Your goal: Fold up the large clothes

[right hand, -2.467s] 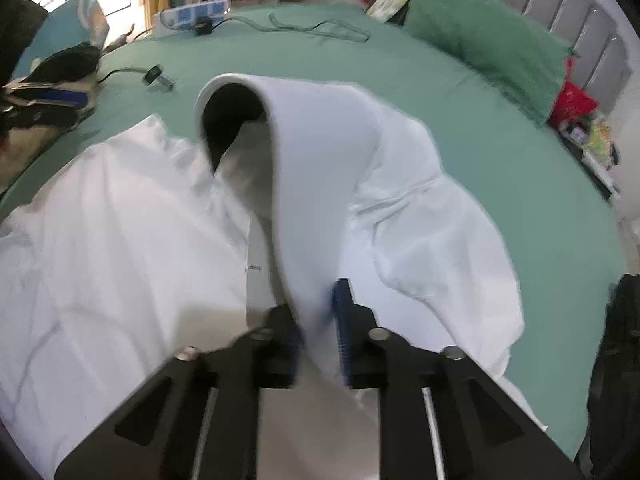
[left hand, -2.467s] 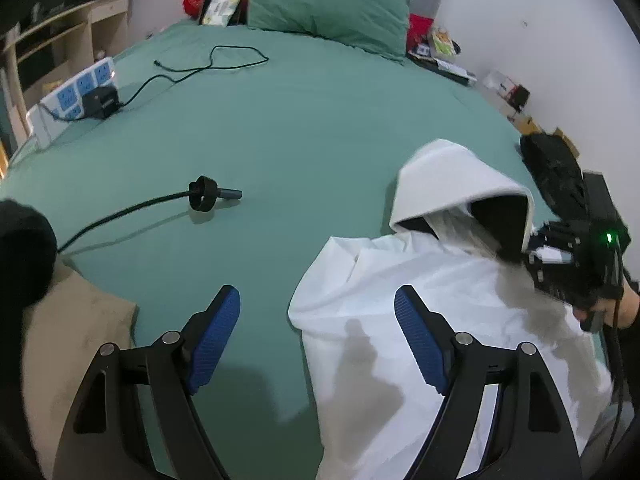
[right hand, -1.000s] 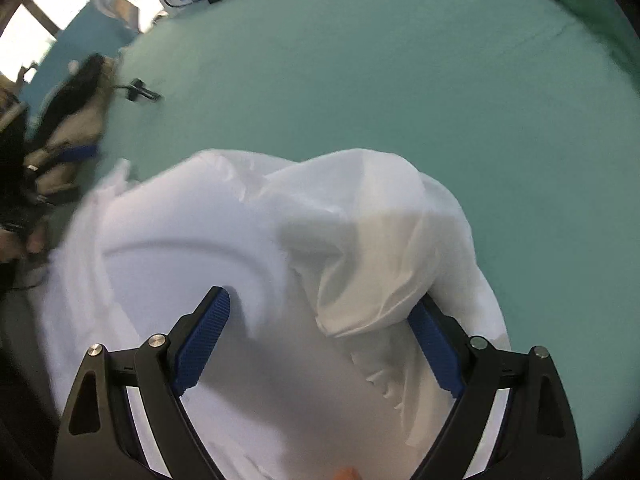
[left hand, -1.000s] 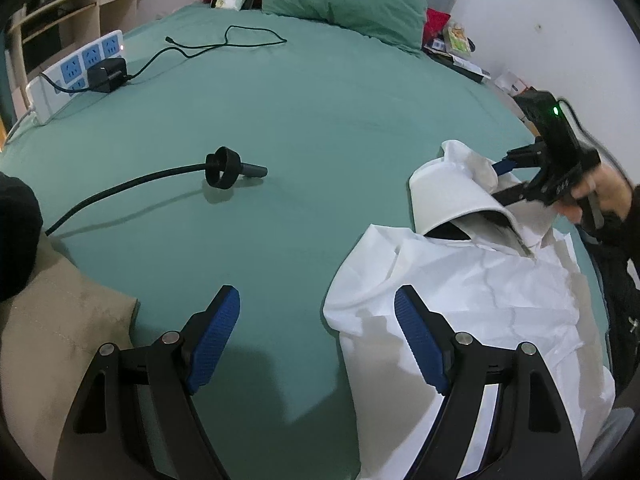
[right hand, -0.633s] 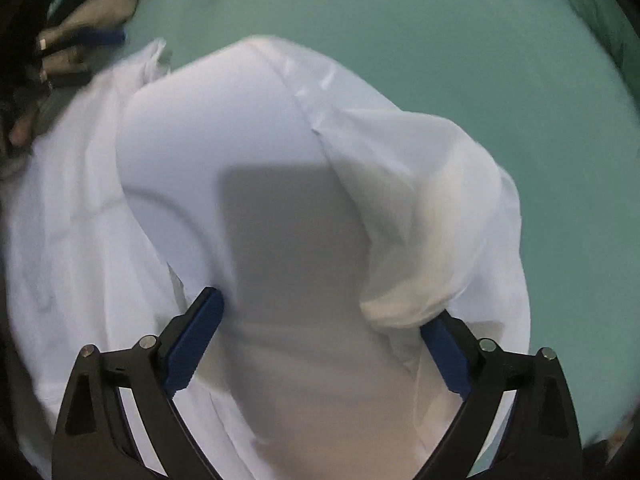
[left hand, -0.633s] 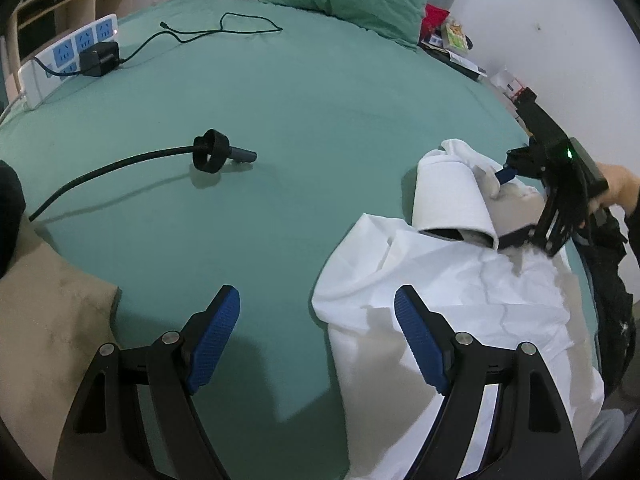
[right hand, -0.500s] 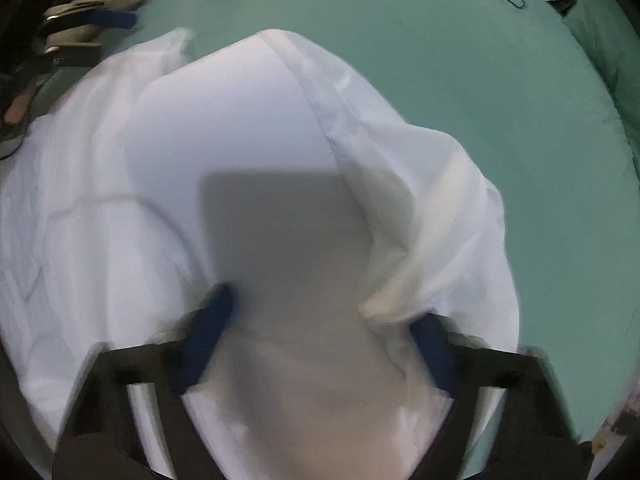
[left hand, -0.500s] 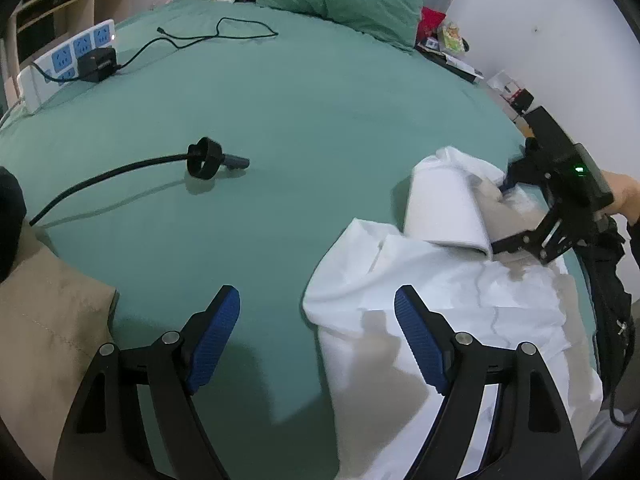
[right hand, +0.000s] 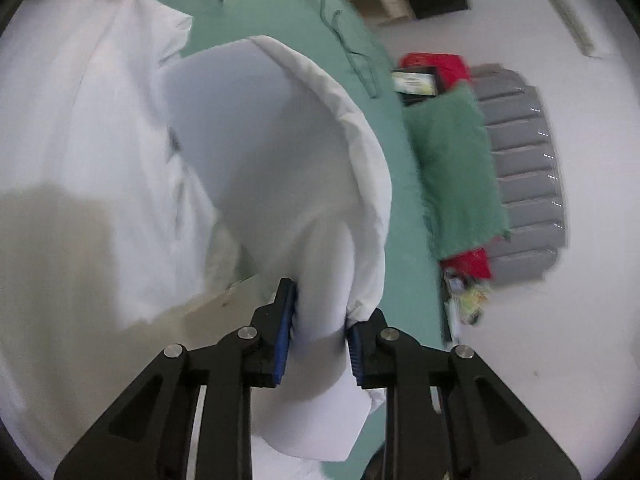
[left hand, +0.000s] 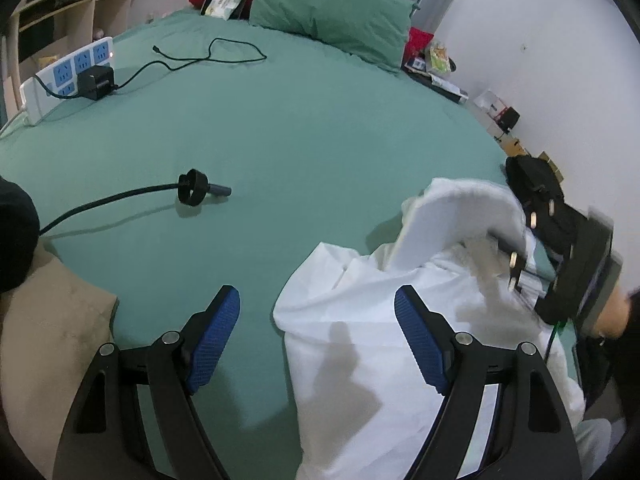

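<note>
Pinching the white hood [right hand: 280, 152] between its two blue pads, the right gripper [right hand: 318, 332] has a thick bunch of cloth squeezed tight in its grip. The hood curves up and away from the fingers like a big soft arch. It belongs to a large white hoodie [left hand: 384, 344] that lies on a green bed [left hand: 280, 128], near the bed's edge on the right side. In the left wrist view the right gripper [left hand: 516, 256] shows up as a blurry black thing at the hood, with the hood lifted off the rest of the hoodie.

The left gripper [left hand: 316, 336] is spread wide and holds nothing. Its left blue pad [left hand: 216, 340] hangs over the bare green sheet, and its right blue pad [left hand: 418, 340] hangs over the white cloth. The corner of the hoodie sits between the two pads, and I cannot tell if either one touches it.

Farther up the bed lie a thick black cable with a round end [left hand: 192, 190], a thin black cord [left hand: 208, 54], and a blue and white power strip [left hand: 66, 78]. A green pillow [left hand: 332, 12] rests at the head of the bed. A tan cloth [left hand: 48, 344] lies at the left edge.
</note>
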Demonstrator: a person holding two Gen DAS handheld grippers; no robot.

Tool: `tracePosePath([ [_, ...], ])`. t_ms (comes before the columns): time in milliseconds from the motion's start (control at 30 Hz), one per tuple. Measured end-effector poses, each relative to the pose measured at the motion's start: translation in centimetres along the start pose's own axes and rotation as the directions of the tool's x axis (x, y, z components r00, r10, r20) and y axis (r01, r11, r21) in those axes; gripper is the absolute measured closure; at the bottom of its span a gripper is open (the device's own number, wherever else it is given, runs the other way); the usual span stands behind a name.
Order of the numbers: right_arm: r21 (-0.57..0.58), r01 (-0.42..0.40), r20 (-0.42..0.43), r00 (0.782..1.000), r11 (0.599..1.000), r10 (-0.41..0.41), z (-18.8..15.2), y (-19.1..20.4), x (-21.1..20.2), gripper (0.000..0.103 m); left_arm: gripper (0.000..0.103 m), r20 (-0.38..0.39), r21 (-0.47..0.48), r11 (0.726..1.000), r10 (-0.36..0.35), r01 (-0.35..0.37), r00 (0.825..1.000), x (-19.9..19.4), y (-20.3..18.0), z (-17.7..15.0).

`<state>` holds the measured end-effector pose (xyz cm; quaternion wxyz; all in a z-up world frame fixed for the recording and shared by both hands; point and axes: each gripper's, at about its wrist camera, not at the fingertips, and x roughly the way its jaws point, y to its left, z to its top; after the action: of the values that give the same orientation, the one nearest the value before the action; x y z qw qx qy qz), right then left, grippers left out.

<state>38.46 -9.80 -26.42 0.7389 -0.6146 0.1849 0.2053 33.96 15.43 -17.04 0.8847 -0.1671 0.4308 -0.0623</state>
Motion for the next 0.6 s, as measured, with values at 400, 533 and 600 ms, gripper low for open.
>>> tracePosePath([
  [400, 0.158, 0.058, 0.030, 0.998, 0.986, -0.063, -3.6, 5.4, -6.0, 0.042, 0.020, 0.005, 0.008, 0.998, -0.062, 0.062, 0.998, -1.7, -1.5, -0.2],
  [533, 0.310, -0.065, 0.031, 0.998, 0.949, 0.058, -4.9, 3.7, -7.8, 0.038, 0.020, -0.014, 0.042, 0.996, -0.073, 0.073, 0.997, -1.3, -2.8, -0.8],
  [600, 0.403, -0.113, 0.046, 0.994, 0.908, 0.103, -6.0, 3.1, -8.7, 0.038, 0.020, -0.025, 0.059, 0.995, -0.077, 0.078, 0.997, -1.1, -3.4, -1.0],
])
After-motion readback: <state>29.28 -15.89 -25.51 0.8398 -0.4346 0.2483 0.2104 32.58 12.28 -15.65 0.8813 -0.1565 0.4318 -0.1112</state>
